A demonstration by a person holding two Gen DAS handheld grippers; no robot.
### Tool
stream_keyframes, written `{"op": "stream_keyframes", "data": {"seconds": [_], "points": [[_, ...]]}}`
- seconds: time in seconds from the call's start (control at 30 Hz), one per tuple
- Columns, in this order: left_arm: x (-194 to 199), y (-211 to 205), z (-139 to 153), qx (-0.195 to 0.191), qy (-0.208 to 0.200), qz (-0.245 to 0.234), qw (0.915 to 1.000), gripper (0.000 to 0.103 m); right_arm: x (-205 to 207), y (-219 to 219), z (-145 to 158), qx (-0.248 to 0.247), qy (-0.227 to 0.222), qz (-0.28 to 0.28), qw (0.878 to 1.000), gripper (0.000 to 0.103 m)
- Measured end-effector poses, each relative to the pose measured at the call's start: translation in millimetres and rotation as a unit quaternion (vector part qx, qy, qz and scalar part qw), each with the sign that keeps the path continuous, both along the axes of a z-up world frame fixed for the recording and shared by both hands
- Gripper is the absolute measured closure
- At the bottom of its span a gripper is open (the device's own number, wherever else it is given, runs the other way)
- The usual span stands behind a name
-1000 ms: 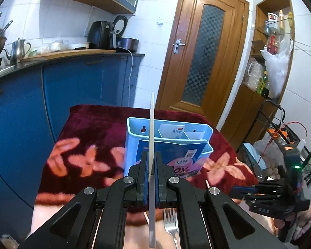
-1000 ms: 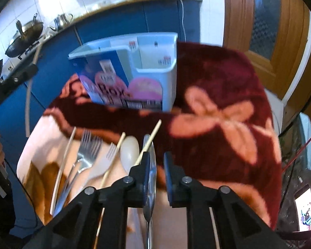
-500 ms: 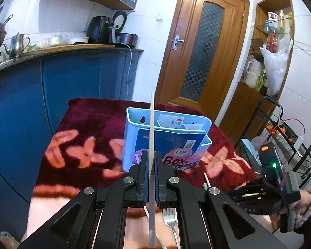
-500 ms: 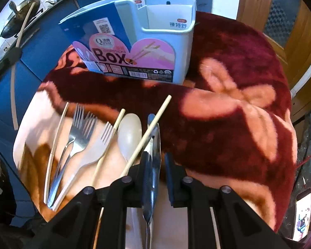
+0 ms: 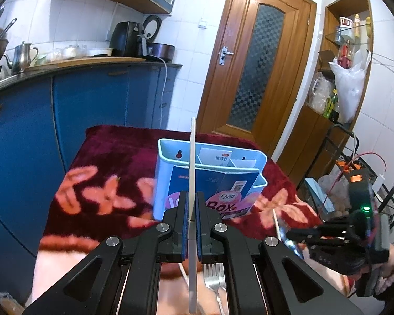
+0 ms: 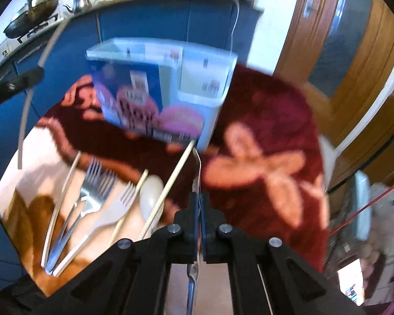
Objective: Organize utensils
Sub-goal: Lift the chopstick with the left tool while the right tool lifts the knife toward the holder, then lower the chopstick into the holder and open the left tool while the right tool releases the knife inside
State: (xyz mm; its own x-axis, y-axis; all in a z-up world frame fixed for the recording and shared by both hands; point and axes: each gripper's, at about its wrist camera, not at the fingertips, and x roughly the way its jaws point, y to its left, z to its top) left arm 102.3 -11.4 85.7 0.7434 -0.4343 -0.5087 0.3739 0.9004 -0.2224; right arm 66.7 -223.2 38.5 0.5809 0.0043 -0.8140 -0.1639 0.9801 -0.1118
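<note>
Right wrist view: our right gripper (image 6: 199, 204) jaws just closed on the metal spoon (image 6: 197, 173) — ready for the utensil box (image 6: 168, 84); our left gripper (image 5: 192, 215) jaws clamp a white chopstick (image 5: 192, 162).

I see my pale-blue utensil box (image 5: 168, 181) upright mid-worktop; forks (image 6: 92, 191), a white spoon (image 6: 151, 197) and chopsticks (image 6: 168, 186) lie near the front edge

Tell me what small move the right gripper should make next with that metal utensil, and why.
Probably lift it toward the blue holder box. The right gripper has just closed on the metal utensil, and a loose chopstick lies close beside it, so rise straight first.
</note>
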Motion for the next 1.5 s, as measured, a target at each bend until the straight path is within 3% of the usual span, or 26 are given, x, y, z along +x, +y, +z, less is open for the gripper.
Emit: {"op": "stream_keyframes", "data": {"seconds": [0.17, 0.43, 0.77, 0.97, 1.07, 1.3, 1.5], "points": [[5.0, -3.7, 5.6, -0.004, -0.010, 0.005, 0.9999, 0.098, -5.4, 1.5, 27.4, -0.009, -0.079, -0.010, 0.997, 0.101], [29.0, -7.8, 28.2, -0.023, -0.039, 0.025, 0.9986, 0.098, -5.8, -2.2, 75.6, 0.035, -0.214, -0.034, 0.976, 0.101], [74.5, -22.4, 60.4, -0.042, -0.109, 0.064, 0.9910, 0.098, 13.0, -16.8, 122.5, 0.069, -0.297, -0.060, 0.950, 0.101], [100.3, -34.2, 53.2, -0.040, -0.144, 0.097, 0.9840, 0.098, 34.3, -16.9, 125.6, 0.082, -0.308, -0.067, 0.945, 0.101], [108.8, -36.8, 37.7, -0.032, -0.145, 0.107, 0.9830, 0.098, 48.3, -12.0, 116.0, 0.075, -0.297, -0.063, 0.950, 0.101], [119.6, -36.2, -1.4, -0.015, -0.110, 0.102, 0.9886, 0.098, 78.7, -2.8, 73.1, 0.067, -0.232, -0.051, 0.969, 0.101], [124.3, -31.8, -15.9, -0.018, -0.088, 0.097, 0.9912, 0.098, 93.3, -1.3, 49.0, 0.080, -0.198, -0.046, 0.976, 0.101]]}}
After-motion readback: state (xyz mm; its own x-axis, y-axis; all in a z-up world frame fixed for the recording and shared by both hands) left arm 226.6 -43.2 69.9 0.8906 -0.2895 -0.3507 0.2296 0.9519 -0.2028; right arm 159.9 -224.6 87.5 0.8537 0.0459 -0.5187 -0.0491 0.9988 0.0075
